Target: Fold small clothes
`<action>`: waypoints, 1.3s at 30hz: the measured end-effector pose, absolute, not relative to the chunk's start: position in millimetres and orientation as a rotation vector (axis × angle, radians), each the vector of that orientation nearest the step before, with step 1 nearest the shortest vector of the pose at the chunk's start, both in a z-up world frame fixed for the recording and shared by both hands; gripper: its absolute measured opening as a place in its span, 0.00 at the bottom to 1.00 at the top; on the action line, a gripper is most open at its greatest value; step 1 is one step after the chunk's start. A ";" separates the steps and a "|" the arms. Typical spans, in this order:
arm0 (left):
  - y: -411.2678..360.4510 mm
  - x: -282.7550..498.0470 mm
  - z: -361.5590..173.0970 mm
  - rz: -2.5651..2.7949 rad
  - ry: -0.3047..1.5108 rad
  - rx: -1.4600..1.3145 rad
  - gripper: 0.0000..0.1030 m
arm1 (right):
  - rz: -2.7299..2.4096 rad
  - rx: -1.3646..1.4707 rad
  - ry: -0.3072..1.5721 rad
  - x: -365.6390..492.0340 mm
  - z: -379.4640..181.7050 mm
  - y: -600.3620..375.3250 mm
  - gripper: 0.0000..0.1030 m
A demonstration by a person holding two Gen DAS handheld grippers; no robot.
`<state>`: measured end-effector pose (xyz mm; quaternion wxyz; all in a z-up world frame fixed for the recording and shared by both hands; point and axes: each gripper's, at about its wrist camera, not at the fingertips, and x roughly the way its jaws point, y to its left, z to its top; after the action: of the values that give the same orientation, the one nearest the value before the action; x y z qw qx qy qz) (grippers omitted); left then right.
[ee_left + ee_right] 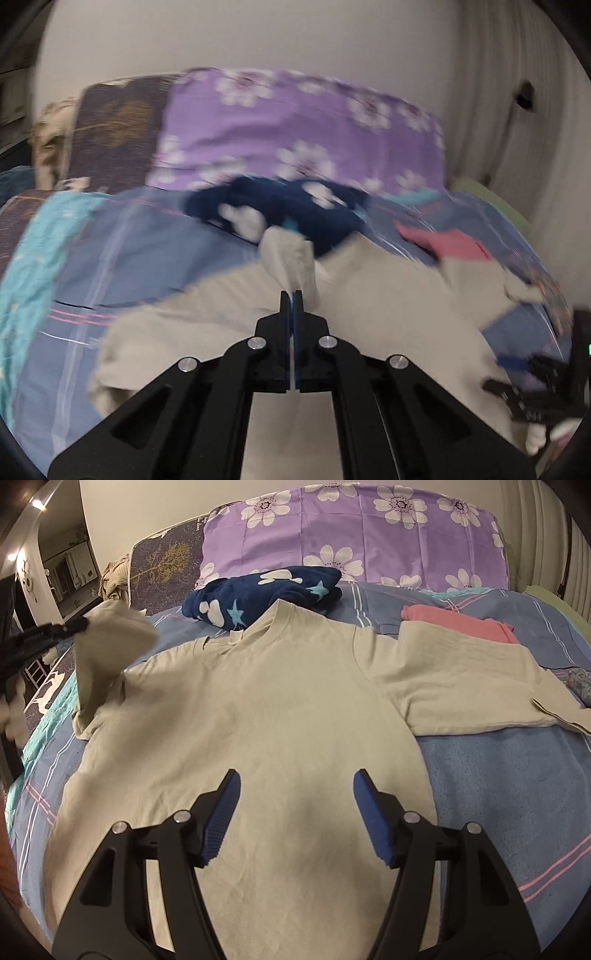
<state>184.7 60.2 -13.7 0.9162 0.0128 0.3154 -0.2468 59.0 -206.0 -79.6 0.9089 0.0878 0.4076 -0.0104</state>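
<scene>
A beige T-shirt [280, 709] lies spread face up on the bed, neck toward the pillow. Its left sleeve [110, 635] is lifted off the bed, pinched in my left gripper [79, 624], which is shut on it. In the blurred left wrist view that sleeve [291, 258] stands up from between the closed tips of my left gripper [292, 295], with the shirt body [369, 295] below. My right gripper [293, 786] hovers open over the lower middle of the shirt, nothing between its blue pads [369, 805]. The right sleeve [461, 679] lies flat.
A navy star-print garment [266, 590] lies bunched just beyond the collar. A folded pink garment [461, 622] rests at the right, behind the flat sleeve. A purple flowered pillow [351, 535] stands at the head of the blue plaid bedsheet [517, 794]. Wall behind.
</scene>
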 end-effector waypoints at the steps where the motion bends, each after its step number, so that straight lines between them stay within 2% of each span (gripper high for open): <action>1: 47.4 177.6 -26.3 -0.537 0.674 0.043 0.00 | -0.008 0.191 0.851 63.3 -79.8 -206.8 0.63; 4: 19.3 165.8 -67.3 -0.575 0.757 0.088 0.00 | 0.061 0.258 0.890 78.7 -81.6 -209.8 0.63; 6: 13.6 164.5 -90.3 -0.578 0.802 0.101 0.00 | 0.110 0.320 0.918 93.9 -83.9 -210.5 0.59; 8: 16.8 162.4 -102.3 -0.575 0.822 0.089 0.00 | 0.151 0.360 0.937 106.7 -84.8 -208.2 0.52; 13: 30.3 159.7 -115.7 -0.573 0.855 0.058 0.01 | 0.286 0.475 1.019 146.2 -94.0 -191.9 0.51; 19: 34.5 155.9 -113.8 -0.570 0.858 0.018 0.01 | 0.342 0.593 1.165 192.6 -115.8 -172.6 0.53; 23: 33.6 148.4 -110.1 -0.585 0.849 0.021 0.01 | 0.350 0.700 1.216 206.0 -123.8 -166.5 0.66; 27: 26.2 145.5 -112.1 -0.586 0.849 0.051 0.01 | 0.385 0.801 1.264 216.4 -130.3 -157.9 0.67; 28: 24.8 145.6 -113.2 -0.585 0.853 0.050 0.01 | 0.370 0.787 1.277 220.4 -133.1 -152.5 0.57; 29: 23.0 146.3 -113.7 -0.583 0.857 0.049 0.01 | 0.348 0.752 1.281 223.1 -133.7 -148.7 0.30; 30: 22.2 146.8 -114.1 -0.583 0.857 0.046 0.01 | 0.328 0.718 1.285 225.8 -134.9 -146.7 0.17; 31: 21.4 147.4 -113.3 -0.583 0.857 0.041 0.01 | 0.307 0.699 1.277 227.1 -134.2 -146.3 0.09; 33: 18.9 149.9 -108.0 -0.586 0.846 0.023 0.00 | 0.313 0.694 1.214 225.3 -121.9 -150.1 0.06; 39: -1.6 148.4 -67.7 -0.669 0.756 -0.039 0.00 | 0.370 0.524 0.870 193.5 -30.2 -181.4 0.05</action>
<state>148.4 -1.6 -67.7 0.8750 -0.0185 0.3623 -0.3205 193.5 -181.4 -30.2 0.8574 0.2495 0.4142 0.1760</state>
